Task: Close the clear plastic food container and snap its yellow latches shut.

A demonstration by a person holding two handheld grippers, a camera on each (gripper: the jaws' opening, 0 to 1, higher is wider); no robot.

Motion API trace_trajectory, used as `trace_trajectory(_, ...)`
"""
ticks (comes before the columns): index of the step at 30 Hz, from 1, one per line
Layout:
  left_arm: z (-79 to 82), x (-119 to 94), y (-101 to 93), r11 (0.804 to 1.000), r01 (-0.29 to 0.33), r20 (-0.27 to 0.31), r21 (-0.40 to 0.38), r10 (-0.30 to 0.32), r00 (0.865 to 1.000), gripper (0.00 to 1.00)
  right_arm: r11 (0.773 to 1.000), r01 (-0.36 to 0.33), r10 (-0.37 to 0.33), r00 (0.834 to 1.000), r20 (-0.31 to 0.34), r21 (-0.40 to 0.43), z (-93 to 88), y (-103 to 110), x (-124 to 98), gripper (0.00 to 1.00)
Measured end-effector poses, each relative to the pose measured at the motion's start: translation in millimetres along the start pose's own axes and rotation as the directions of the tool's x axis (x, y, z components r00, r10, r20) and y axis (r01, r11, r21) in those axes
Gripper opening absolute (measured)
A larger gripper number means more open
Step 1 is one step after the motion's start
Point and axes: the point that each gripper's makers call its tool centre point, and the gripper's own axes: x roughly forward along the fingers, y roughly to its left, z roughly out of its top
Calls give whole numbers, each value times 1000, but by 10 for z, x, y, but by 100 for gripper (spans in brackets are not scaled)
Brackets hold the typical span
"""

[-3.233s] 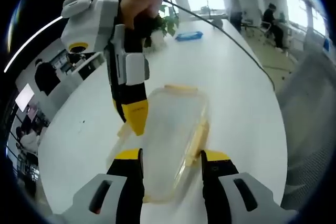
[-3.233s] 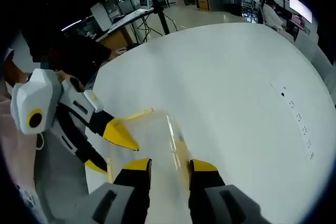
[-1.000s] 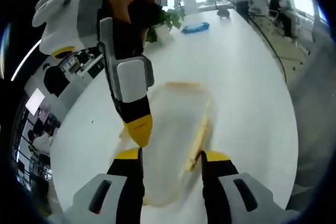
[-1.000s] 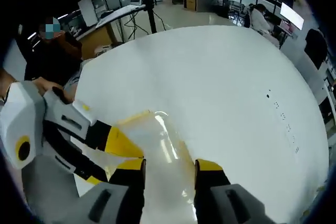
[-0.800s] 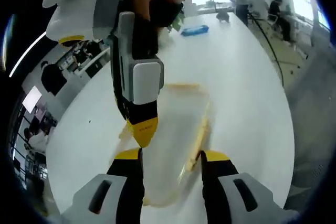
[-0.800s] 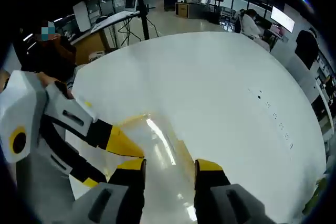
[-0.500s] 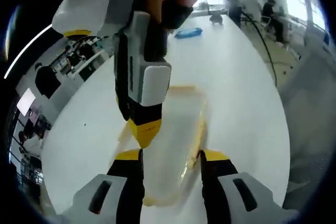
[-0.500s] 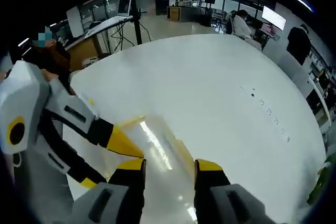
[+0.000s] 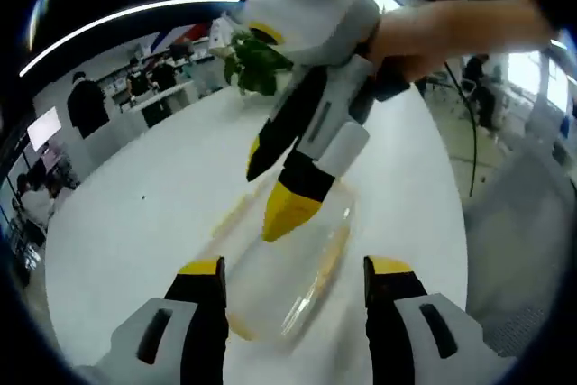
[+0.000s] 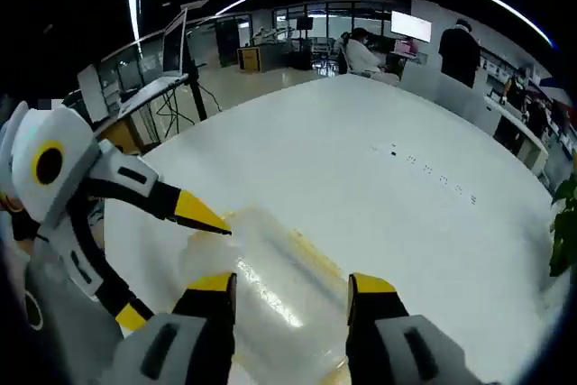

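The clear plastic container [image 9: 270, 272] lies on the white table with its lid on top. A yellow latch [image 9: 330, 253] runs along its right side. My left gripper [image 9: 296, 270] is open, its jaws standing either side of the container's near end. The right gripper's yellow fingertip [image 9: 288, 209] points down onto the lid from the upper right, held by a hand [image 9: 451, 29]. In the right gripper view the container [image 10: 270, 263] sits between and beyond my open right gripper [image 10: 291, 288], and a yellow latch [image 10: 317, 259] shows. The left gripper's fingertip [image 10: 203, 214] rests at the container's left corner.
The white table [image 10: 379, 187] stretches far beyond the container. A potted plant [image 9: 257, 56] stands at its far end. People sit and stand at desks in the background [image 10: 361, 47]. The table's edge [image 9: 455, 223] drops off on the right toward grey floor.
My left gripper's jaws have spread wider. The right gripper has swung from upright at the left to slanting in from the upper right. Both cameras have tilted up.
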Motion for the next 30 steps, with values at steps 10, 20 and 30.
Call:
trace_trajectory(10, -18, -130, 330, 984, -125, 11, -127, 127, 992, 61, 993, 53, -62, 995, 82, 105, -134, -70, -296, 47)
trace_trajectory(20, -260, -97, 341, 958, -135, -11, -254, 137, 991, 57, 957, 105, -140, 983, 115, 270, -399, -332, -493, 45)
trace_trajectory(30, -315, -26, 346, 927, -121, -5, -355, 127, 992, 53, 943, 100, -138, 985, 99, 317, -528, -310, -385, 43)
